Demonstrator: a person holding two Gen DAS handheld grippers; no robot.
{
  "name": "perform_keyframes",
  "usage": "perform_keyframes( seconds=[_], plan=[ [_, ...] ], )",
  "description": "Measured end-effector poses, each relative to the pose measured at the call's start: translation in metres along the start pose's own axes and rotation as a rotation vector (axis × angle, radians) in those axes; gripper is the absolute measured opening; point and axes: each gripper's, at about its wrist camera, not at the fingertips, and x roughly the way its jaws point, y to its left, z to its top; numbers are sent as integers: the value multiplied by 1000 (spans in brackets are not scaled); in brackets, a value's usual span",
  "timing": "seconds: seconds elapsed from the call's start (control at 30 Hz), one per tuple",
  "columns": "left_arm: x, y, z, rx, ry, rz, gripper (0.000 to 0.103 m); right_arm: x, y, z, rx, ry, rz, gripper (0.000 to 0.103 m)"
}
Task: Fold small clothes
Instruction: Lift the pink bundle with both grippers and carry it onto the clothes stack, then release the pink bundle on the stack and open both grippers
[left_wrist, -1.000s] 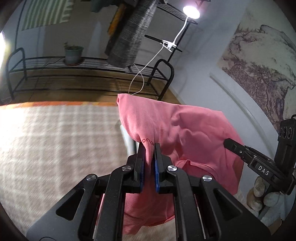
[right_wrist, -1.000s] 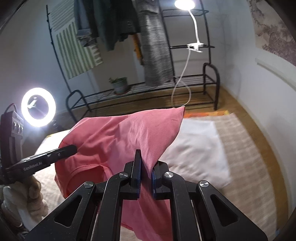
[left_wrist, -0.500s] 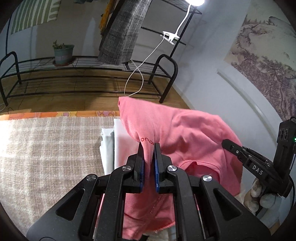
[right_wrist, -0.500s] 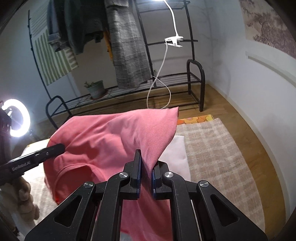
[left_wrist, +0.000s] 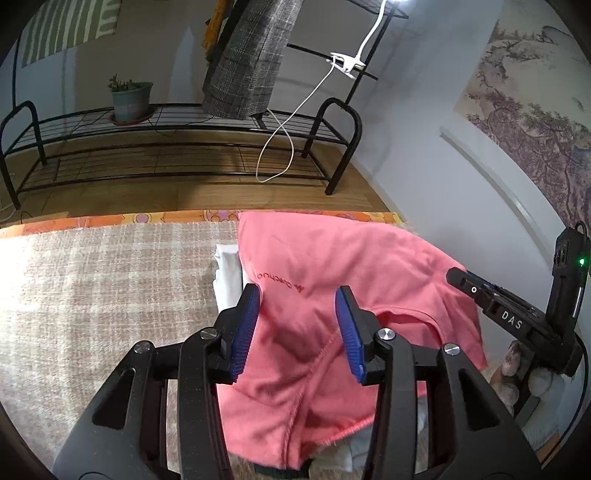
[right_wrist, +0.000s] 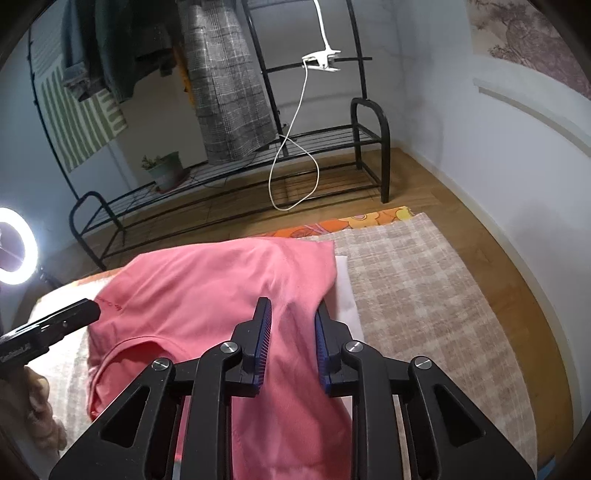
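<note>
A pink shirt (left_wrist: 332, 258) lies folded over on a white cloth (left_wrist: 227, 273) on the checked blanket (left_wrist: 110, 288). My left gripper (left_wrist: 299, 326) hovers at the shirt's near left corner. Its jaws are opening, and the blue pads (left_wrist: 248, 328) stand clear of the fabric between them. In the right wrist view the same pink shirt (right_wrist: 207, 295) spreads to the left. My right gripper (right_wrist: 291, 345) is over its right edge with jaws opening, and a ridge of cloth lies loose between them. Each view shows the other gripper at its side: right gripper (left_wrist: 509, 317), left gripper (right_wrist: 48, 325).
An orange flowered sheet (right_wrist: 354, 223) edges the blanket's far side. Beyond it a black metal rack (left_wrist: 177, 147) stands on the wood floor, with a potted plant (left_wrist: 129, 99), hanging clothes (right_wrist: 225, 85) and a dangling white cable (right_wrist: 295, 162). A ring light (right_wrist: 14, 254) glows at left.
Both grippers came down with the pink shirt, laid it on the blanket and let go of it. Their jaws, shut on its corners before, now stand apart.
</note>
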Motion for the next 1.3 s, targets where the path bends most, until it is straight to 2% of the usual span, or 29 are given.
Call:
perform_keyframes(
  seconds=[0.23,0.47,0.73,0.97,1.0,1.07,1.2,1.3],
  plan=[
    [-56,-13,-7,41,-55,-1,43,-49,14,5,-16,-43,-9,20],
    [-138,-28,-23,96,-122,-9,43,-118,39,3,-14,-103,-7,20],
    [-236,-36,-60,147,-196,-27,43,-196,79,-30,-31,-134,-23,20],
    [-302,-36,-103,190,-234,-34,44,-257,112,-64,-58,-170,-42,20],
    [-313,-35,-111,195,-242,-32,46,-265,117,-71,-59,-177,-47,20],
    [-327,-33,-123,199,-250,-36,56,-276,124,-82,-58,-185,-52,20],
    [-352,-25,-148,210,-269,-41,61,-292,135,-107,-37,-201,-39,21],
    [-363,-18,-165,218,-281,-39,71,-297,143,-125,-28,-214,-49,35]
  ],
)
